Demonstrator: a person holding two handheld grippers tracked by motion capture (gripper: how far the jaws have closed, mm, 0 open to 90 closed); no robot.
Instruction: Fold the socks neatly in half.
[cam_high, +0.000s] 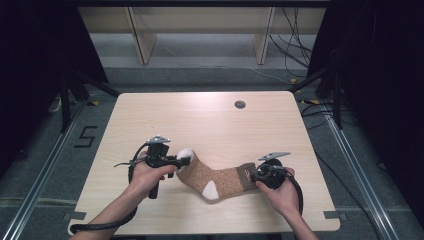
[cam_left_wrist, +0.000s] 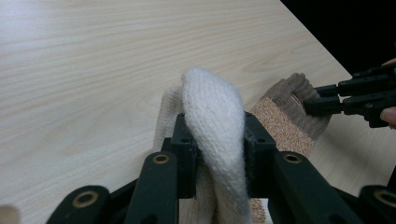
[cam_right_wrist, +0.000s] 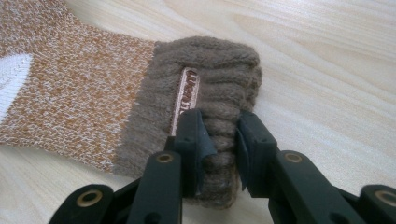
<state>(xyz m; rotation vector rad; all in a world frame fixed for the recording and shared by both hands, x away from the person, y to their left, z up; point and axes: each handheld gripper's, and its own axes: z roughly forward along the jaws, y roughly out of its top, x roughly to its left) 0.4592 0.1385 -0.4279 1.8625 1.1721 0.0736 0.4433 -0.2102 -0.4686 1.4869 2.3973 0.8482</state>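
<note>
- Wooden table (cam_high: 210, 115) is bearing a brown sock (cam_high: 215, 176) near its front edge in the high view; the left gripper (cam_high: 186, 161) is taking the toe and the right gripper (cam_high: 256, 175) the cuff, probably to stretch it flat
- Left gripper view: jaws are clamping the white toe (cam_left_wrist: 212, 116), lifting it into a fold
- Right gripper view: jaws are pinching the ribbed cuff (cam_right_wrist: 219, 93) beside its label (cam_right_wrist: 186, 95), anchoring that end

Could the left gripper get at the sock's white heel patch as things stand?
Probably not right away: the left gripper is shut on the sock's white toe. The heel patch lies bare and near, so releasing first would free it.
</note>
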